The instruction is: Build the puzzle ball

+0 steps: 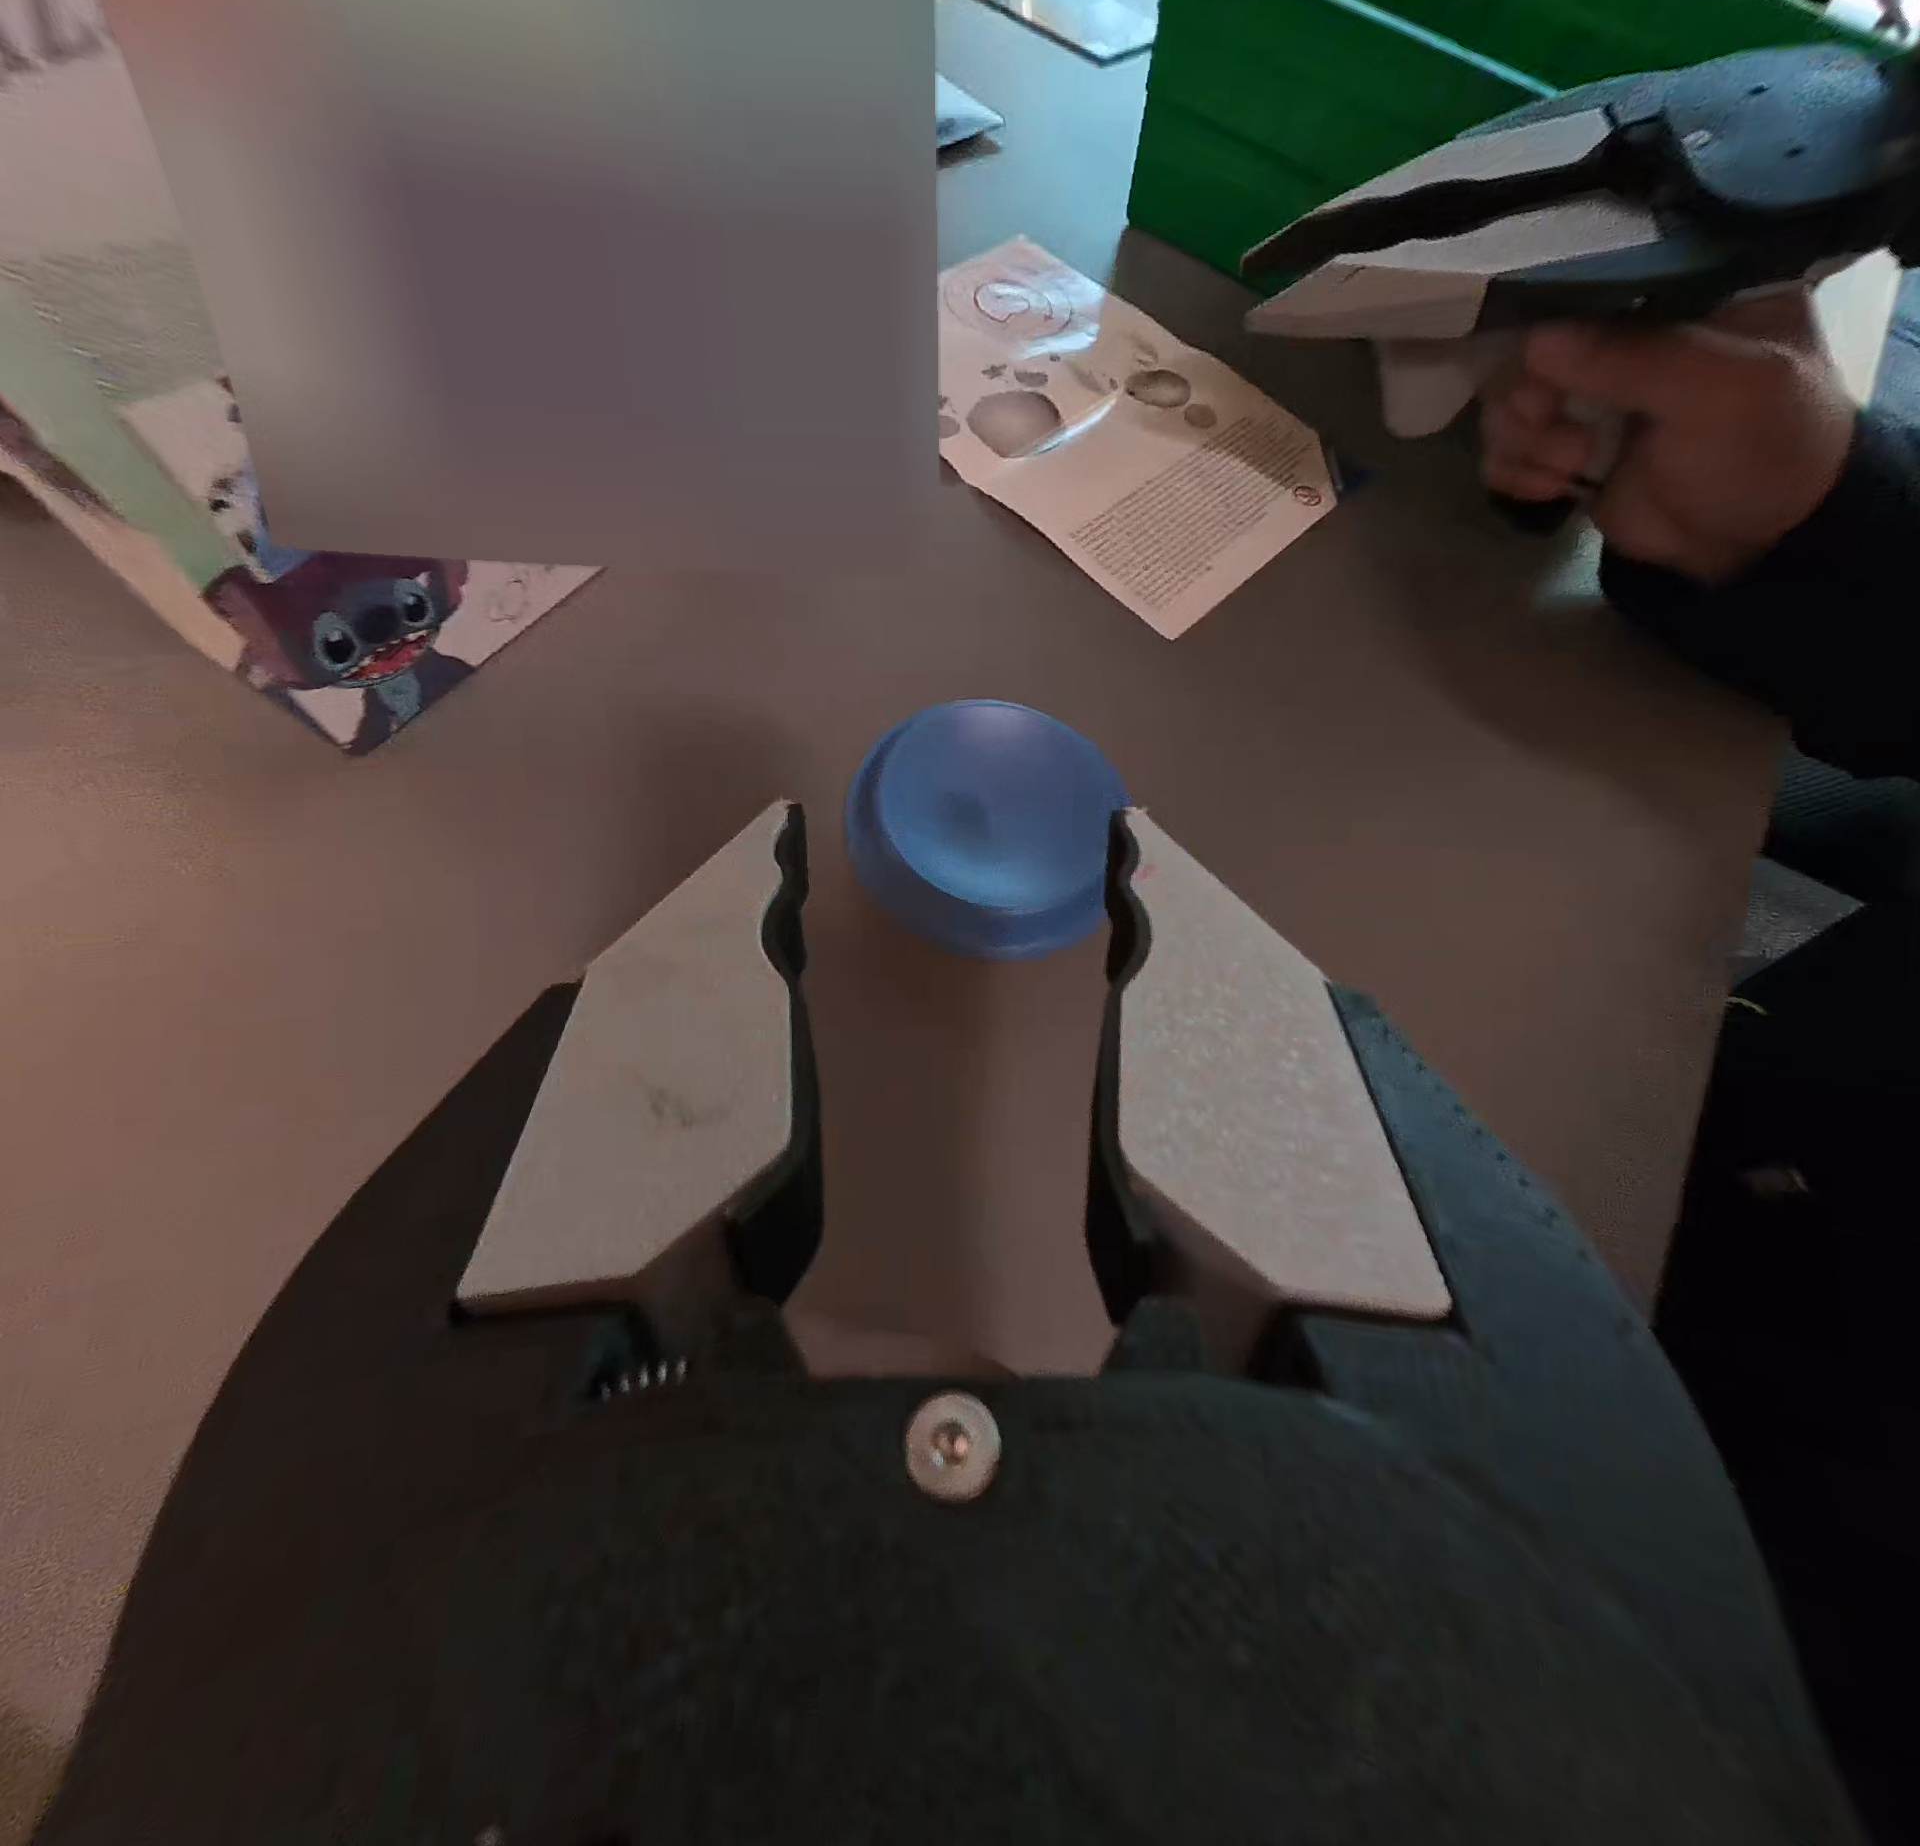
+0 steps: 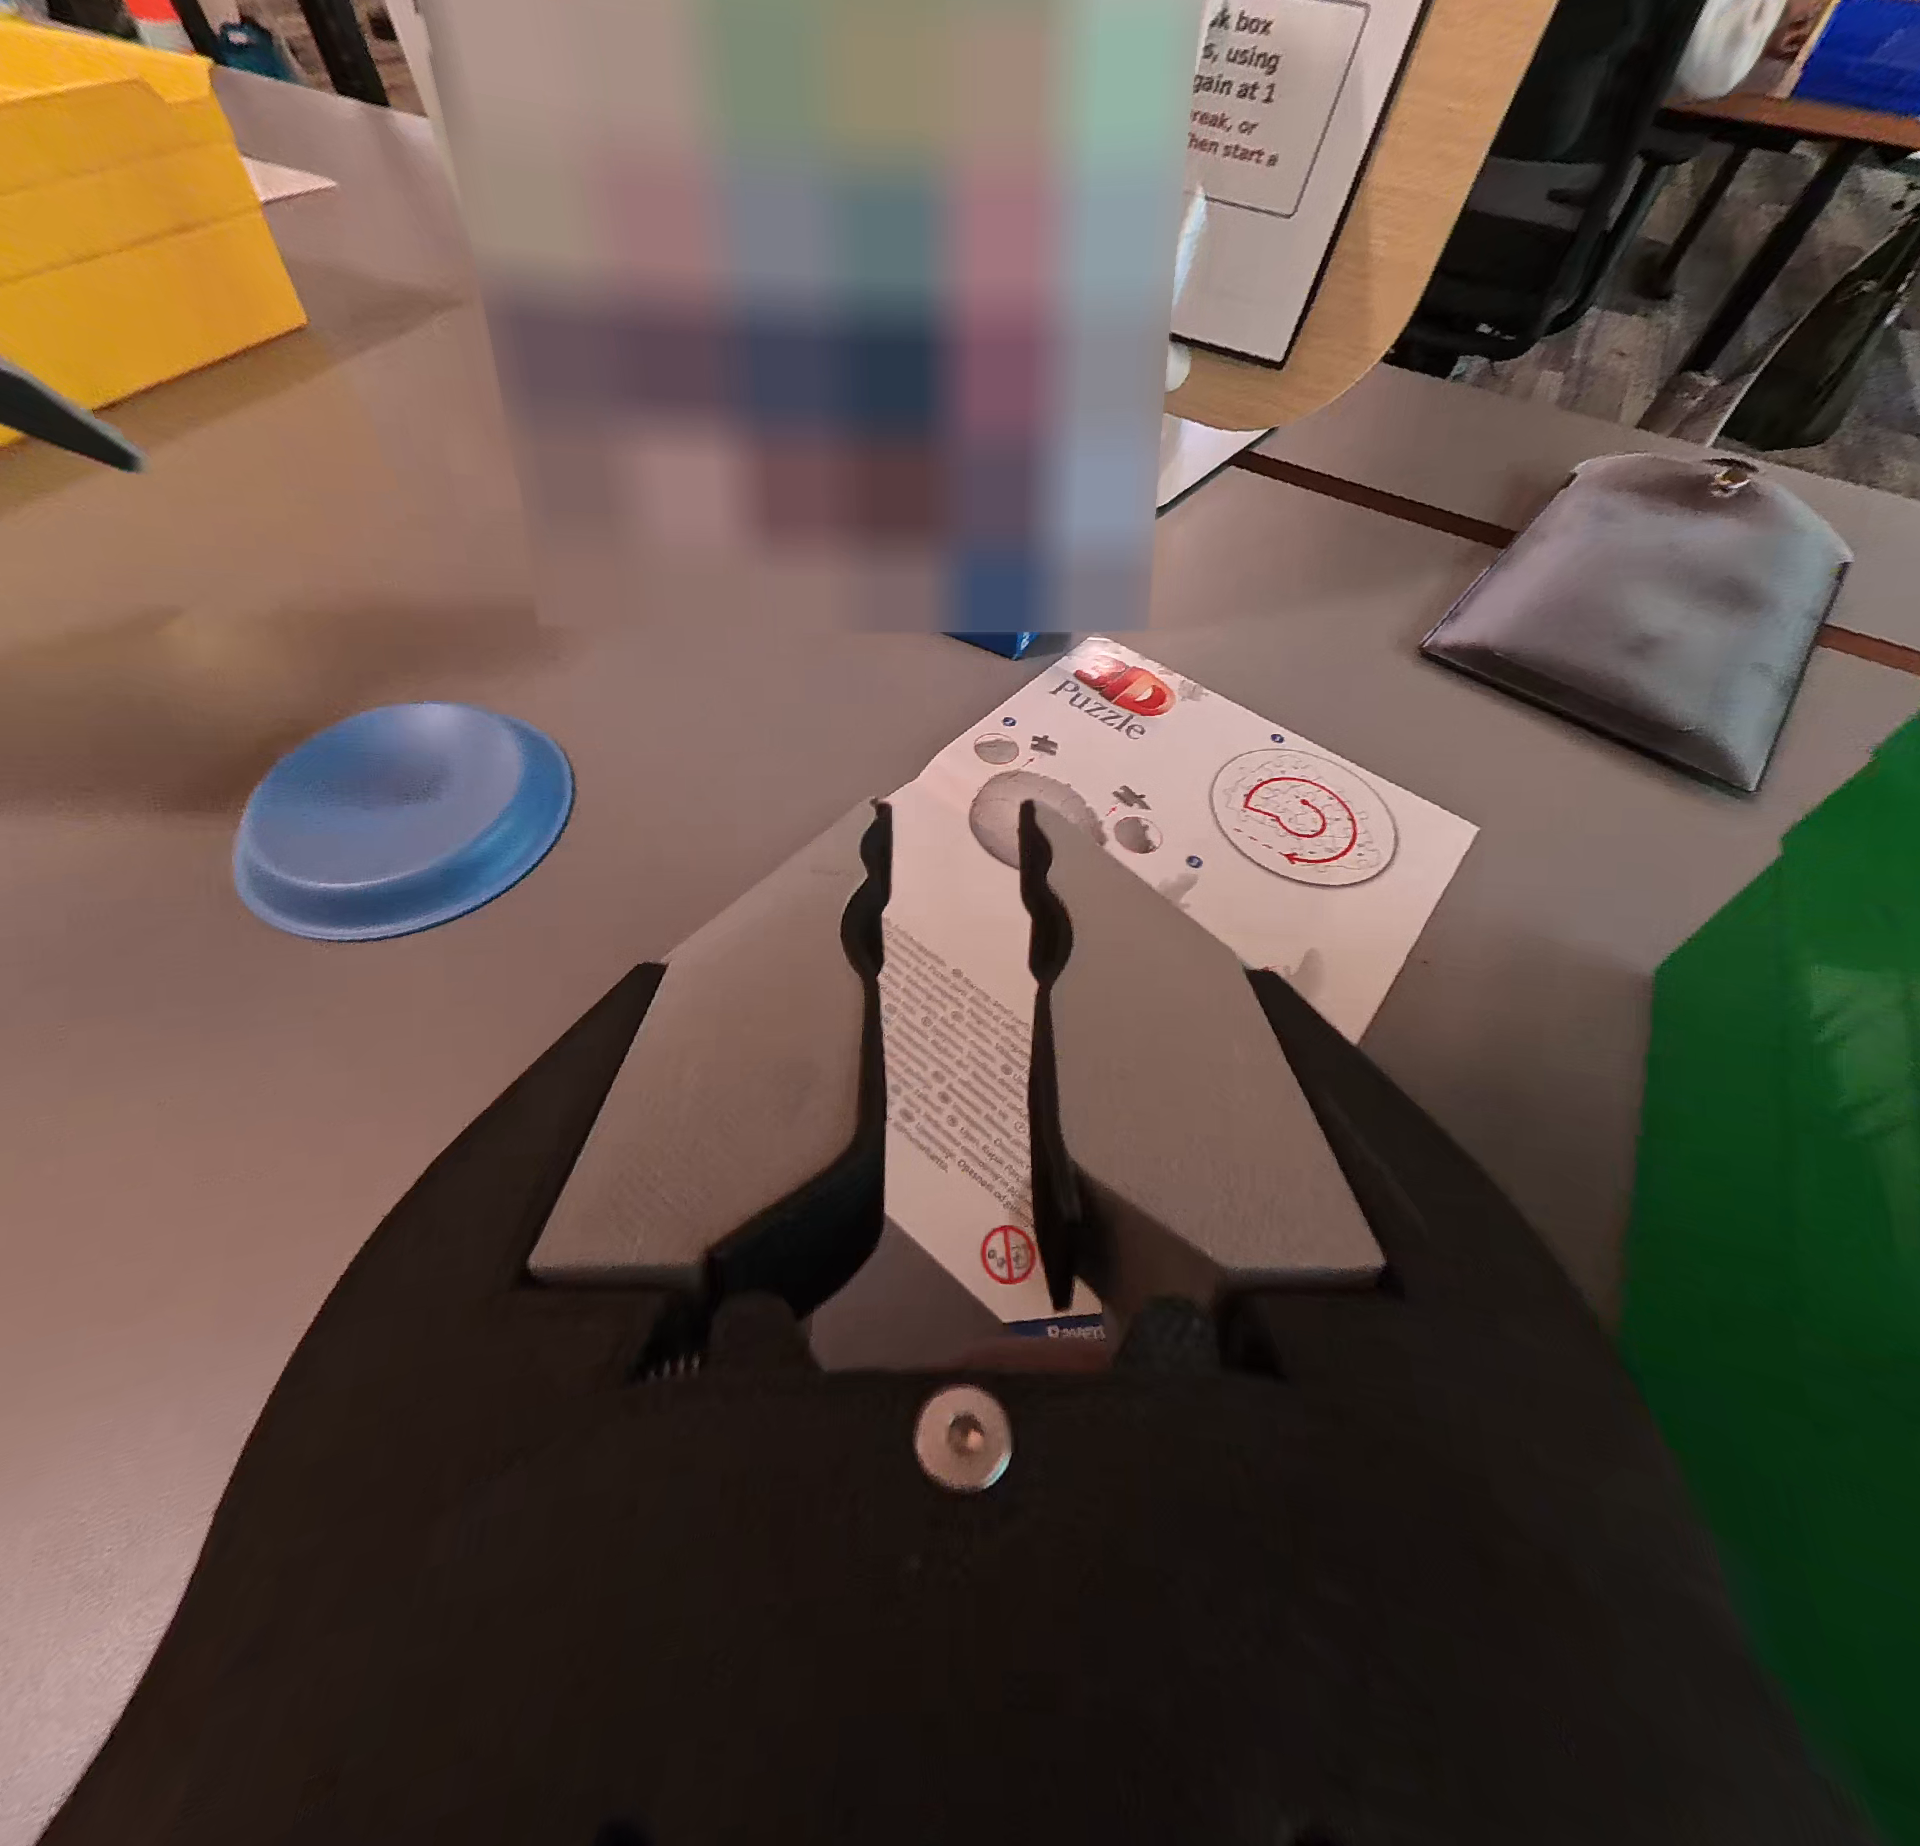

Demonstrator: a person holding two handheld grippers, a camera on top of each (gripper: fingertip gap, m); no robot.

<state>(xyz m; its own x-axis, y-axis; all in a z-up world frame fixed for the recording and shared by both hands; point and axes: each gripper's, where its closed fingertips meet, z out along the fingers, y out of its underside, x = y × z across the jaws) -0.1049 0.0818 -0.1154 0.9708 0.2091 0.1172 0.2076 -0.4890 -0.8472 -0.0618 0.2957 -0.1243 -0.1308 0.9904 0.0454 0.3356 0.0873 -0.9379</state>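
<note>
A round blue dish-shaped stand [image 1: 985, 828] lies on the grey-brown table. My left gripper [image 1: 956, 825] is open, its fingertips on either side of the stand's near edge, not closed on it. The stand also shows in the right wrist view [image 2: 403, 822], at the left. My right gripper [image 2: 954, 817] is open with a narrow gap and empty, hovering above a printed instruction sheet [image 2: 1195, 840]. That gripper also shows in the left wrist view [image 1: 1262, 284], held by a hand at the upper right. The sheet lies there too [image 1: 1132, 435]. No puzzle pieces are visible.
A puzzle box [image 1: 343, 643] with a cartoon figure stands at the left, partly blurred. A green bin [image 1: 1351, 61] stands at the back right, also in the right wrist view [image 2: 1797, 1173]. A yellow bin [image 2: 125, 227] is far left. A dark pouch [image 2: 1642, 622] lies at the right. The dark pouch [image 2: 1642, 622] is about 30 cm from my right fingertips and 50 cm from my left.
</note>
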